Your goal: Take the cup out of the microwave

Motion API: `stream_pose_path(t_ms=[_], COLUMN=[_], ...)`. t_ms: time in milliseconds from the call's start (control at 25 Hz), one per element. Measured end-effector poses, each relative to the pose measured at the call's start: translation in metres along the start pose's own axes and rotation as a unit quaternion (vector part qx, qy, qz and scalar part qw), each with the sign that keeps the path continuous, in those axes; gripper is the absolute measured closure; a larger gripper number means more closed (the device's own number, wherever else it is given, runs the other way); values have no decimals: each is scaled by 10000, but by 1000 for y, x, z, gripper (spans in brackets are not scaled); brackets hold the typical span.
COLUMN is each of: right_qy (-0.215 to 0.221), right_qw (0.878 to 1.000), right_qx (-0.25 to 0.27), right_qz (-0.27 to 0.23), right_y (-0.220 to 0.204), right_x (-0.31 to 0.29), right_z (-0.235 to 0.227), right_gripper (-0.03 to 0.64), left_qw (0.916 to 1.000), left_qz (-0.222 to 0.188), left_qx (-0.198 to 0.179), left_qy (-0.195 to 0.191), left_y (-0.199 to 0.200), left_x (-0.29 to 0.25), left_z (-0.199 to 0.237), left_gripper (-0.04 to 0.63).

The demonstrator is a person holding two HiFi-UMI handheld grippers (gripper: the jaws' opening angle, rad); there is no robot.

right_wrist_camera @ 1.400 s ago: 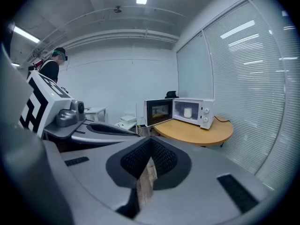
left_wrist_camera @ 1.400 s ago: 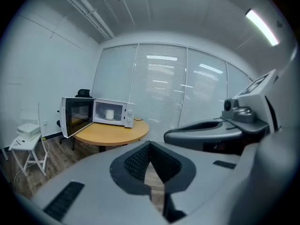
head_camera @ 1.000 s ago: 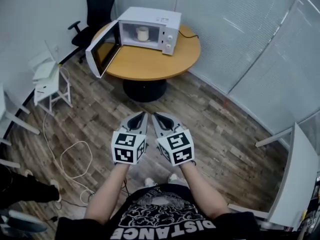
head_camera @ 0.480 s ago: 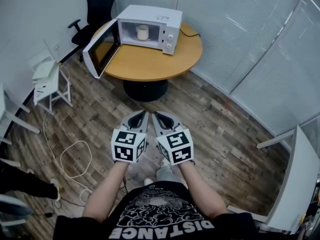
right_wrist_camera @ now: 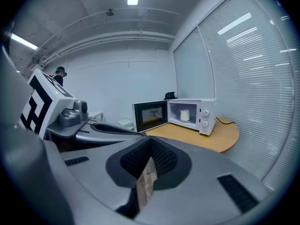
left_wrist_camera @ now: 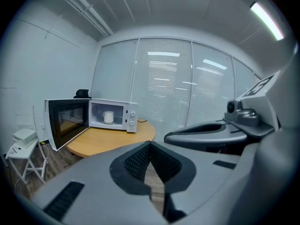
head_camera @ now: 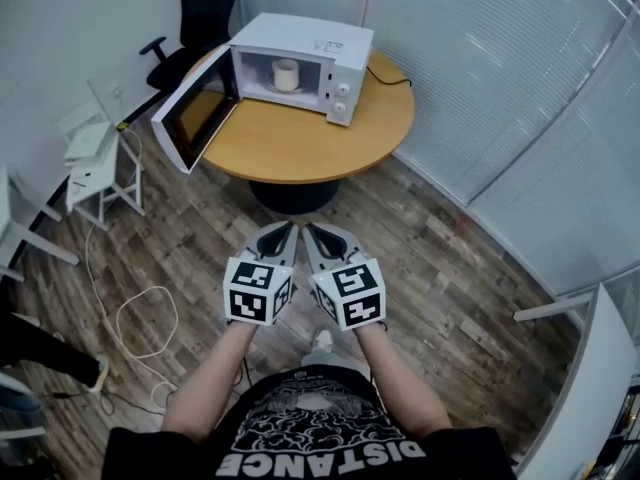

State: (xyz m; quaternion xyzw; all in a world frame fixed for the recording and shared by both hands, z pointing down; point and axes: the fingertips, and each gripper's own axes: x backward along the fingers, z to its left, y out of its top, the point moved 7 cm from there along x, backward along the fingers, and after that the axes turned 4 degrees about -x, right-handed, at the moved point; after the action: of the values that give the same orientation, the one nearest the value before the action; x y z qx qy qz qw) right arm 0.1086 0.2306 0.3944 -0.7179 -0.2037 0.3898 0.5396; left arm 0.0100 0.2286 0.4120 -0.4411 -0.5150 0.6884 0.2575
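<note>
The white microwave [head_camera: 300, 58] stands on the round wooden table [head_camera: 310, 143] ahead, its door [head_camera: 190, 118] swung wide open to the left. Inside it sits a white cup [head_camera: 287, 74], upright. I hold both grippers side by side in front of my body, far short of the table, over the wooden floor. My left gripper [head_camera: 283, 234] is shut and empty, and my right gripper [head_camera: 315, 236] is shut and empty too. From the left gripper view the cup [left_wrist_camera: 108, 117] shows in the microwave [left_wrist_camera: 115, 115] well beyond the jaws. The right gripper view shows the cup [right_wrist_camera: 184, 115] likewise.
A black office chair [head_camera: 205, 13] stands behind the table. White folding stands [head_camera: 95, 158] are at the left wall, and a cable [head_camera: 140, 323] loops on the floor. Glass walls with blinds [head_camera: 500, 88] run along the right. A white tabletop edge [head_camera: 585, 388] is at lower right.
The table and microwave have come nearer and grown larger in the head view. Both grippers stay shut, side by side in front of my body.
</note>
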Motion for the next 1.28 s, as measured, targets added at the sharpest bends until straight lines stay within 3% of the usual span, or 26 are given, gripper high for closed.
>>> stream_pose_path(t_ms=[520,880,1280], right_qy=[428,551,461], right_qw=[9991,9985,9989], right_qx=[53,74,76], right_qz=[42,-10,38], right_y=[20,25,30], right_x=[-39,-46,-68], right_z=[-90,-112,-128], right_gripper=[601,601,601], left_qw=[9990,9981,9987], left_qz=[81,86,58], left_qx=[190,187,189], left_qy=[407,581,474], left_y=[26,34,40], left_x=[-89,-109,-135], left_z=[2,2,18], left_gripper=[584,584,584])
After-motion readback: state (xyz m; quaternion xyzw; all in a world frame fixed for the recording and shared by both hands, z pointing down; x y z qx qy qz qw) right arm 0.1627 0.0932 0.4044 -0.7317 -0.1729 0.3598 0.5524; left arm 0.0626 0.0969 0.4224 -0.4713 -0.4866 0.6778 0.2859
